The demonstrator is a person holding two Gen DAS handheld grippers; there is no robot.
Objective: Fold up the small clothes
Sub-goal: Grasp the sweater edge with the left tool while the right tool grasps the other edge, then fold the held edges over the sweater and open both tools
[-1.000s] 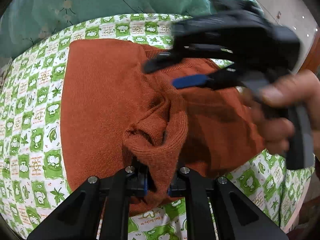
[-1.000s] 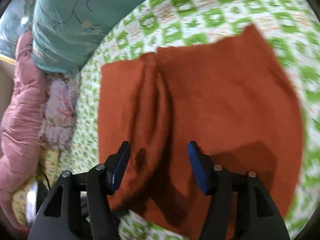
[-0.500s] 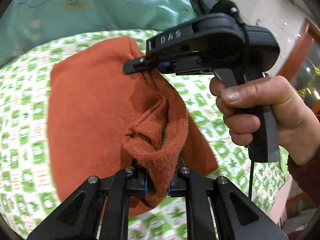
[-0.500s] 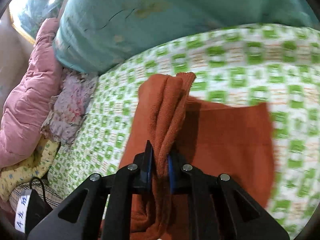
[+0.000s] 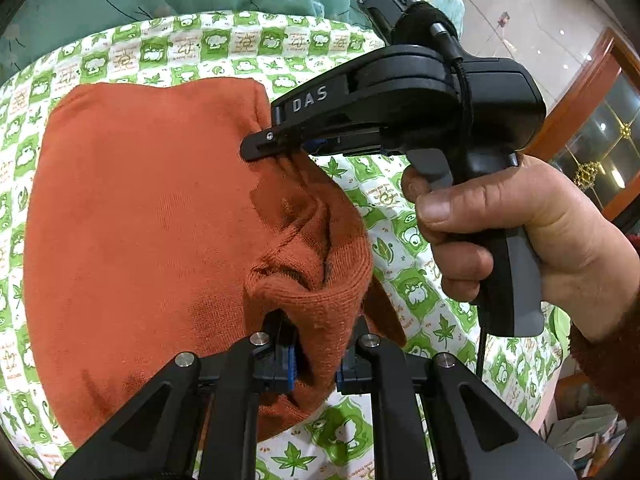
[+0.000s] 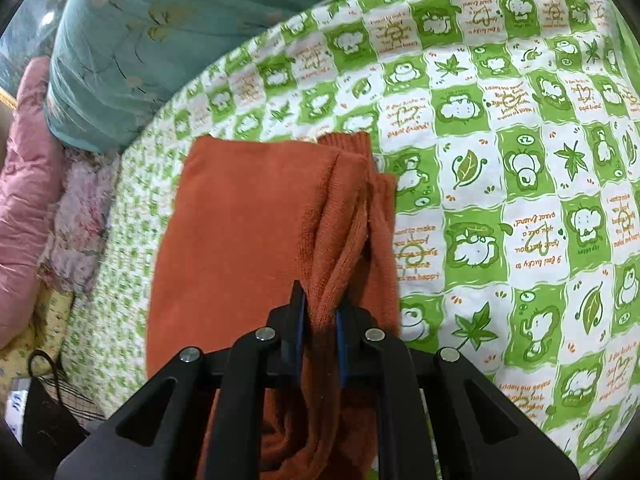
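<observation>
Now both tongs pinch the orange knit garment (image 5: 132, 220): left tongs (image 5: 314, 360) at btm centre clamp a bunched edge, right tongs (image 6: 320, 332) grip a ridge of fabric. Garment lies mid-frame on green-checked bedsheet (image 6: 500, 160), teal quilt (image 6: 140, 40) upper left.

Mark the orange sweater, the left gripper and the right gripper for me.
orange sweater (image 5: 140, 216): left wrist view, flat body.
left gripper (image 5: 316, 364): left wrist view, between fingertips.
right gripper (image 6: 320, 320): right wrist view, between fingertips.
</observation>
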